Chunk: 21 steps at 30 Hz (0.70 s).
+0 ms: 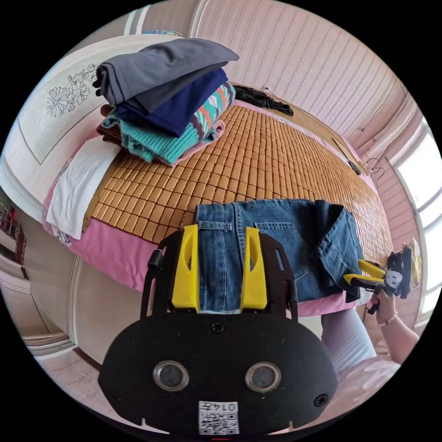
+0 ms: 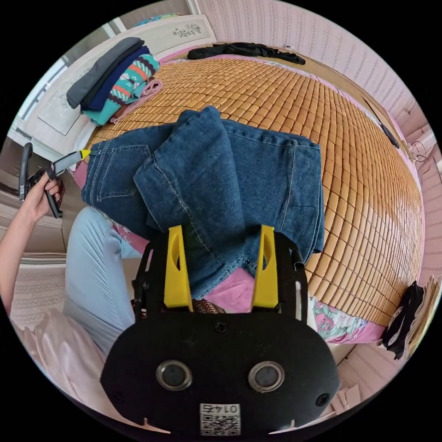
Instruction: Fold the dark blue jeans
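Jeans (image 1: 276,244) mid-frame, partly folded: heavy, limp denim; grip thick waistband. Left gripper (image 1: 220,271), right gripper (image 2: 221,271) spread, empty.

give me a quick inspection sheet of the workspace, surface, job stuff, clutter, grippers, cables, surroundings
surface: bed with a bamboo mat over a pink sheet.
job's things: dark blue jeans lie partly folded at the near edge of the mat, legs doubled over the seat.
clutter: stack of folded clothes at the head end; a dark garment at the far side; a white cloth beside the stack.
grippers: left gripper open, jaws either side of the waistband; right gripper open over the folded leg ends.
cables: a thin cord on the wall.
surroundings: pink panelled wall, bright window, headboard.
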Motion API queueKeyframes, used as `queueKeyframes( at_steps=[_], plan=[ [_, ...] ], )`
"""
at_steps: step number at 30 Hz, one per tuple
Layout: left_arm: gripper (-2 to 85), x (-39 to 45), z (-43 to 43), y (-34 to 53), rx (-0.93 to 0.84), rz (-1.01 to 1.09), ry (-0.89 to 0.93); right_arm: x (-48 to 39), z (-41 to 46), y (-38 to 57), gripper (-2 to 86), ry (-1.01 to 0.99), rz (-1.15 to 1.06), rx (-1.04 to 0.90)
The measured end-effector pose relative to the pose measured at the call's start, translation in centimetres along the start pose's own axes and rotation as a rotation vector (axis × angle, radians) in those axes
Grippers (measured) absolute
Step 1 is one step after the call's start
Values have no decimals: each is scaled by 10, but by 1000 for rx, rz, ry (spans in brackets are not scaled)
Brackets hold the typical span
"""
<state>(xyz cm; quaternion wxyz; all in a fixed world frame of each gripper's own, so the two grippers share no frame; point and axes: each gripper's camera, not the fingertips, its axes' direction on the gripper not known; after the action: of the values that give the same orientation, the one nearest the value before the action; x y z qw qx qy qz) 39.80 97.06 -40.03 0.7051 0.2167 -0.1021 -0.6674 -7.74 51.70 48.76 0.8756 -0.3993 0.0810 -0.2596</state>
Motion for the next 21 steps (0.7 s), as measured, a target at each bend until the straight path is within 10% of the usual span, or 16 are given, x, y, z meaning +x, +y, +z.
queueKeyframes(
  at_steps=[16,21],
  plan=[
    [30,-19,6,1,-43,100,167,57,-115,13,52,-244,35,109],
    [25,-24,-59,46,74,225,294,131,-213,79,61,39,205,257]
  ],
)
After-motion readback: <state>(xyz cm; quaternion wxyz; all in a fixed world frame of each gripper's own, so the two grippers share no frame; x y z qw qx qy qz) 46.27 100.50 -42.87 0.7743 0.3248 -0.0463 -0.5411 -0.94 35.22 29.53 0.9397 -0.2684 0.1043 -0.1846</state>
